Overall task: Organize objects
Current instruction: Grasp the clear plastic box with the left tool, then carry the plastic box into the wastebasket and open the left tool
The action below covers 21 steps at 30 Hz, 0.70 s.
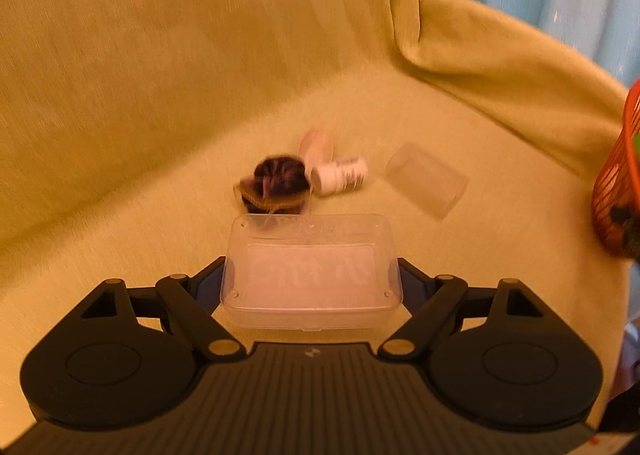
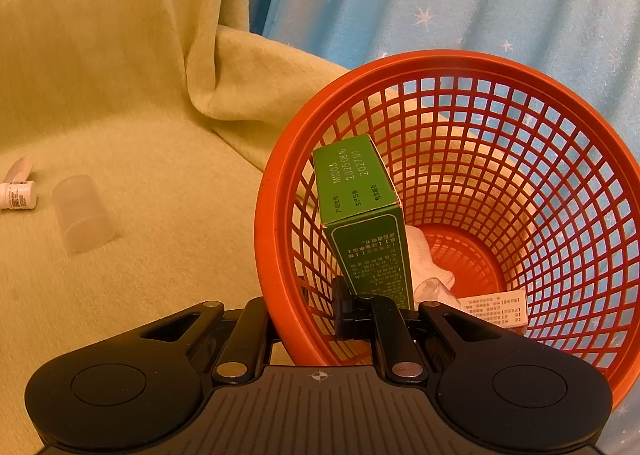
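My left fingers (image 1: 311, 287) clamped the clear box (image 1: 310, 271) above the sofa (image 1: 120, 215); my right fingers (image 2: 374, 319) pinched the basket (image 2: 440, 63) rim. I judged it best carried level, clearing the cup (image 1: 426, 181) and bottle (image 1: 340, 175).

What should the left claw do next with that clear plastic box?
Probably carry the clear plastic box right, toward the orange basket. The left claw grips it by both short sides, off the yellow blanket, and the basket, which the right claw pinches by its rim, already holds a green carton.
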Each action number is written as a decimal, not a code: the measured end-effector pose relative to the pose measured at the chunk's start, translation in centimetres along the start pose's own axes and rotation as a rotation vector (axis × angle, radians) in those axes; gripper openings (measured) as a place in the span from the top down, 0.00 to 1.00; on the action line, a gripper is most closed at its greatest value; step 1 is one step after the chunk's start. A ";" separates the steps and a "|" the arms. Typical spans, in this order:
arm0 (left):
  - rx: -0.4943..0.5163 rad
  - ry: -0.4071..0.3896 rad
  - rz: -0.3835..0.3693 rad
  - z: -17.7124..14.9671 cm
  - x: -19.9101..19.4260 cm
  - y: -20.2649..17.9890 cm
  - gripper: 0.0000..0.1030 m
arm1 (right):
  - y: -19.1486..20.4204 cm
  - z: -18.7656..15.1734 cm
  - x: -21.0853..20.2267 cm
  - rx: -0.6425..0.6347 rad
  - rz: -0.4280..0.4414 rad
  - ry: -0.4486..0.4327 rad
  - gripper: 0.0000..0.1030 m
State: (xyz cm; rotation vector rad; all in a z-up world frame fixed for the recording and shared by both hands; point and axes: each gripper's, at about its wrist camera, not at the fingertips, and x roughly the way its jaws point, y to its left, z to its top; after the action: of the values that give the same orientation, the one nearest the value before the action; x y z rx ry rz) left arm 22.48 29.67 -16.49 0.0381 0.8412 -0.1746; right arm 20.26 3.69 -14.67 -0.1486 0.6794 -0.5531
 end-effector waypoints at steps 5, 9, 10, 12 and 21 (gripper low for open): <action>-0.018 -0.033 -0.027 1.7 -2.0 -1.1 0.20 | 0.1 0.0 0.0 -0.004 -0.001 0.001 0.92; -0.025 -0.054 -0.051 2.7 -3.5 -1.9 0.20 | 0.1 0.1 0.0 -0.005 0.000 0.002 0.92; -0.027 -0.058 -0.059 2.9 -3.9 -2.1 0.20 | 0.1 0.1 0.0 -0.005 0.000 0.002 0.92; -0.028 -0.064 -0.068 3.4 -4.5 -2.5 0.20 | 0.1 0.1 0.0 -0.006 -0.001 0.002 0.92; -0.021 -0.106 -0.101 4.7 -6.8 -4.0 0.20 | 0.1 0.1 0.1 -0.006 -0.001 0.003 0.92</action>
State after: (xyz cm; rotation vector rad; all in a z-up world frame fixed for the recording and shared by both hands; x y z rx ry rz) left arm 20.86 26.22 -8.15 -0.0327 0.7394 -0.2602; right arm 20.38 3.75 -14.69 -0.1541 0.6839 -0.5522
